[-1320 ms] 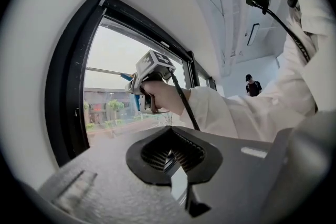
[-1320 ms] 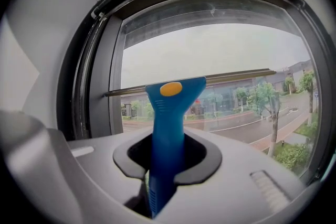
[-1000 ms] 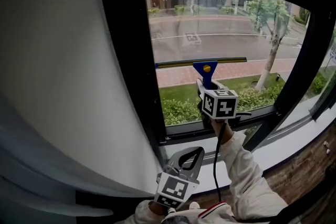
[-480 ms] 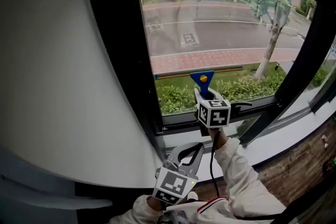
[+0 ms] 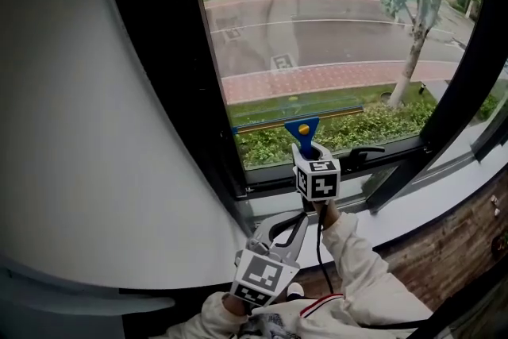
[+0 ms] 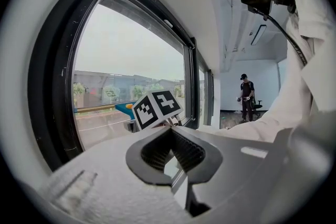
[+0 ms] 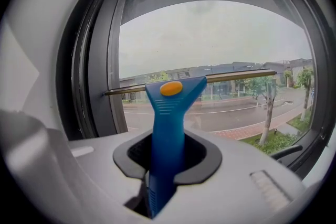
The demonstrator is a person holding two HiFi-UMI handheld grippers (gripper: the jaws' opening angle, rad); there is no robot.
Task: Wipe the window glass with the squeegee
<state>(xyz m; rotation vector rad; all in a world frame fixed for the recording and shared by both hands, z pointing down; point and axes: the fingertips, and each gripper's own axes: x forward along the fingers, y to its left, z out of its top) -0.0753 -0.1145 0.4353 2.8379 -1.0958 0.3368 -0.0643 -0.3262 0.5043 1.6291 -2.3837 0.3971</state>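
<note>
The blue squeegee (image 5: 302, 129) with a yellow button has its long blade (image 5: 262, 123) pressed on the window glass (image 5: 317, 28), low in the pane just above the bottom frame. My right gripper (image 5: 309, 150) is shut on the squeegee's handle (image 7: 167, 128), and the blade (image 7: 231, 77) runs across the glass (image 7: 220, 34) ahead of it. My left gripper (image 5: 295, 220) hangs below the sill, shut with nothing in it. In the left gripper view its jaws (image 6: 170, 131) meet at the tips, and the right gripper's marker cube (image 6: 156, 108) shows beyond them.
A thick black window frame (image 5: 159, 91) borders the pane on the left, beside a white wall (image 5: 71, 131). A black window handle (image 5: 362, 154) sits on the bottom frame right of the squeegee. A person (image 6: 245, 97) stands far back in the room.
The right gripper has drawn the squeegee down the glass from mid pane to near the bottom frame. The left gripper has stayed low below the sill.
</note>
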